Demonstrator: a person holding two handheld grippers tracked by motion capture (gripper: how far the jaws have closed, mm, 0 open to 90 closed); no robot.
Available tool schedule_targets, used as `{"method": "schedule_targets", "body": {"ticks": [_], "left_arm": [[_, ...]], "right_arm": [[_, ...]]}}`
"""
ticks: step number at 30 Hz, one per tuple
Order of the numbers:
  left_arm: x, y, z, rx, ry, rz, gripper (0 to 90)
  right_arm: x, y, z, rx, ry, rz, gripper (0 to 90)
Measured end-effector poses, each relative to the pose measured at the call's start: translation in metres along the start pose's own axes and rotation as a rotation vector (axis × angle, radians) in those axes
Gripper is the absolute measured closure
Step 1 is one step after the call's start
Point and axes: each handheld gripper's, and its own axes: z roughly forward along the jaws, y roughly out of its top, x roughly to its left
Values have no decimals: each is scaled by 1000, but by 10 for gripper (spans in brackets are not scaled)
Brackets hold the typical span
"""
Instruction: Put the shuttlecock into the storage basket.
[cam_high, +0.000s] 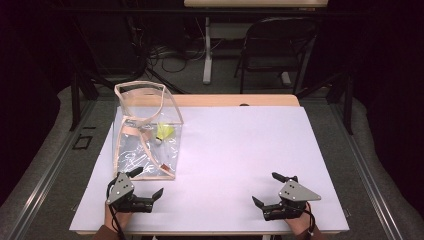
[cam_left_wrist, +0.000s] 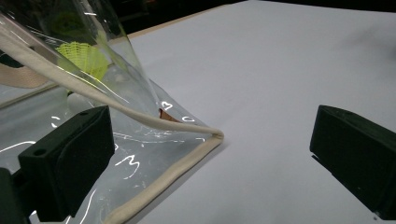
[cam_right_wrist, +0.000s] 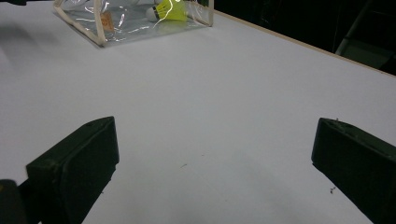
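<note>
At the near edge of the white table (cam_high: 240, 150) the person's two hands come in from below, each holding a gripper; the left gripper (cam_high: 148, 186) sits at the near left with its jaws spread wide and nothing between them; the right gripper (cam_high: 269, 189) sits at the near right, well apart from the left one, its jaws likewise spread wide and empty over bare tabletop.

Just beyond the left gripper stands a clear plastic bag (cam_high: 145, 130) with cream cloth trim along its edges and an open top; in the left gripper view the bag's near bottom corner (cam_left_wrist: 215, 136) lies between the two jaws, closer to the left one, and whether that jaw touches the plastic cannot be told; inside the bag lies a yellow shuttlecock (cam_high: 164, 133), towards its far right side, low down; a small orange tag (cam_right_wrist: 104, 20) shows on the bag's near face in the right gripper view.

Farther off, past the table, a dark folding chair (cam_high: 277, 47) stands on the grey floor beside a white table leg (cam_high: 207, 50), with cables (cam_high: 170, 55) strewn to the left.
</note>
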Motion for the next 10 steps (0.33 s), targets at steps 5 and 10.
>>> {"method": "schedule_targets", "body": {"ticks": [5, 10], "left_arm": [[-1, 0, 2, 7, -4, -2, 0], [1, 0, 5, 15, -13, -8, 0]], "right_arm": [[0, 0, 0, 2, 0, -1, 2], [-1, -1, -1, 3, 2, -1, 2]]}}
